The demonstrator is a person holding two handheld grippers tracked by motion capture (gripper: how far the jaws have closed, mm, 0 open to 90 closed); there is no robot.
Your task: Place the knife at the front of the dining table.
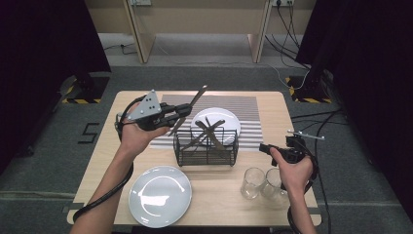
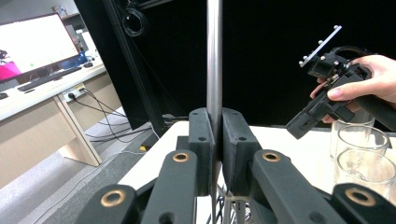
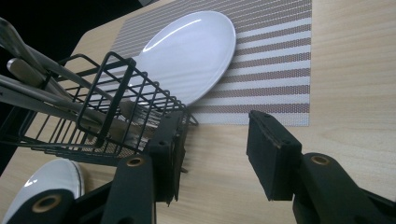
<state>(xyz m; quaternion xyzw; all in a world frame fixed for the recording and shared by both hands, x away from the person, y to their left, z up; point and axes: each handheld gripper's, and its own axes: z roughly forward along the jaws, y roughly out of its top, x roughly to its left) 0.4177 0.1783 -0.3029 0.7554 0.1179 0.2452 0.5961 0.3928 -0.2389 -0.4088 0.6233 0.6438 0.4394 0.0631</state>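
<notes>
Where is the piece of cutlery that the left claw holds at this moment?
In the high view, the metal utensil is clamped in the left claw, raised left of centre above the wire basket and beside the far plate.

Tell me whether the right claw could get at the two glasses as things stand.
Probably yes. The right claw stands open and empty, and the two glasses sit just beside that hand with nothing between them. The wire basket lies further left, out of its way.

Slim silver utensil [image 1: 191,108], tilted steeply, raised above black wire basket [image 1: 206,148], handle end pointing up
</notes>
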